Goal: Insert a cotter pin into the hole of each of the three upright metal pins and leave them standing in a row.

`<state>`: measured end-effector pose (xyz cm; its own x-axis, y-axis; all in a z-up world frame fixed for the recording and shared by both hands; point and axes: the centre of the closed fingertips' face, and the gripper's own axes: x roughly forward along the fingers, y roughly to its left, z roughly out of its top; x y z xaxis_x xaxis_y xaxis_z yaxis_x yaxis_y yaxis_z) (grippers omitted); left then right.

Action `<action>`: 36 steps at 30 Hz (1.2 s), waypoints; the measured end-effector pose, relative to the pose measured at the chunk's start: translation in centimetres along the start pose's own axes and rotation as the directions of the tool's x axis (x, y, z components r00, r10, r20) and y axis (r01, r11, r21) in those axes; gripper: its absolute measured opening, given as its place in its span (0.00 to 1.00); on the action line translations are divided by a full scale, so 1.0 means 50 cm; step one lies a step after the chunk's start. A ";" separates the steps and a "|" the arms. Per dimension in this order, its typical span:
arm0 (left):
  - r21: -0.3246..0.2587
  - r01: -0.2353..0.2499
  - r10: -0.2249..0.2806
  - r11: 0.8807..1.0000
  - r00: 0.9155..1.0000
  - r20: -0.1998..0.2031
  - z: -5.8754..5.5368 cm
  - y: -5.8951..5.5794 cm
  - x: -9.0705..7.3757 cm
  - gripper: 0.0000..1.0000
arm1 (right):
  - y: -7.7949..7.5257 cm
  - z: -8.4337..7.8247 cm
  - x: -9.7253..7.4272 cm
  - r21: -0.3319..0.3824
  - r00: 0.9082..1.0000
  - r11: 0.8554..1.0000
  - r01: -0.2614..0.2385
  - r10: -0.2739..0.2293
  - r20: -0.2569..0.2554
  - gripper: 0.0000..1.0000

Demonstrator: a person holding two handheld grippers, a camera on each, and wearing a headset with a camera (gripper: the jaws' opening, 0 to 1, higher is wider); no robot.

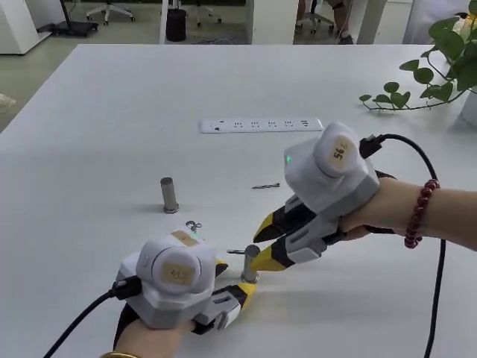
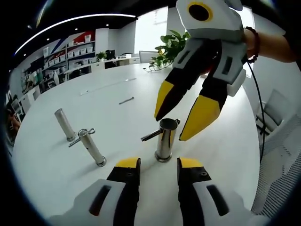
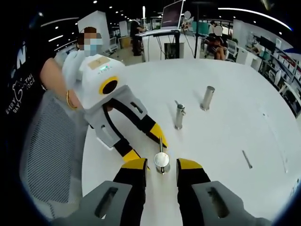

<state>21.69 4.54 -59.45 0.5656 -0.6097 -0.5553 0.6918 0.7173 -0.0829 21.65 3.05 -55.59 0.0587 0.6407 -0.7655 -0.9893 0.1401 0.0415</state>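
My right tool (image 1: 254,253) was released, its jaws spread and straddling the head of the nearest metal pin (image 2: 164,139) with a gap on either side. That pin stood upright close to the near edge of the worktop (image 1: 112,112), with a cotter pin (image 2: 149,136) passed through its hole. The cotter pin lay level, its long axis crossing the upright pin, and its longer end stuck out toward the left edge. My left tool (image 2: 158,161) was released too, jaws apart, low by the near edge with the pin's foot just ahead of its tips. I judged that the next move turned on that level axis. Seating the cotter pin meant working along it, with the left tool nearer the long end and the right tool nearer the pin's head. Whether it was fully home I could not tell, as the hole was too small in every view. The middle metal pin (image 2: 91,148) already carried a looped cotter (image 2: 87,132), and the far metal pin (image 1: 170,195), further toward the far left corner, stood bare. A spare cotter pin (image 1: 266,186) lay flat beyond my right tool, between it and the power strip (image 1: 261,124), its long axis roughly parallel to the strip.
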 end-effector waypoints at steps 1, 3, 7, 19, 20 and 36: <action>-0.002 0.000 0.000 1.000 1.000 0.003 0.000 0.001 -0.002 0.29 | 0.001 0.000 0.002 -0.004 1.000 1.000 0.000 -0.001 -0.002 0.20; -0.002 -0.001 0.001 1.000 1.000 0.005 0.000 0.001 -0.009 0.30 | 0.002 0.001 0.008 -0.020 1.000 1.000 -0.003 0.003 -0.007 0.18; 0.008 -0.017 0.017 1.000 1.000 -0.005 -0.003 0.007 -0.023 0.31 | 0.004 0.001 0.016 -0.038 1.000 0.999 -0.009 0.009 -0.007 0.14; -0.024 -0.046 0.047 0.999 0.999 0.021 0.004 0.031 -0.066 0.34 | -0.001 0.000 0.024 -0.037 1.000 0.999 -0.010 0.010 -0.002 0.09; -0.028 -0.047 0.048 0.999 0.998 0.030 0.007 0.031 -0.071 0.35 | -0.001 0.001 0.025 -0.036 1.000 0.999 -0.011 0.011 -0.003 0.09; -0.036 -0.073 0.075 0.997 0.995 0.062 0.011 0.057 -0.144 0.43 | -0.003 0.002 0.024 -0.089 1.000 0.996 -0.026 0.025 -0.013 0.08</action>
<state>19.82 10.80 -55.22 0.6425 -0.5739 -0.5078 0.6321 0.7715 -0.0722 21.87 3.87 -56.42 0.0327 0.6341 -0.7726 -0.9984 0.0560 0.0038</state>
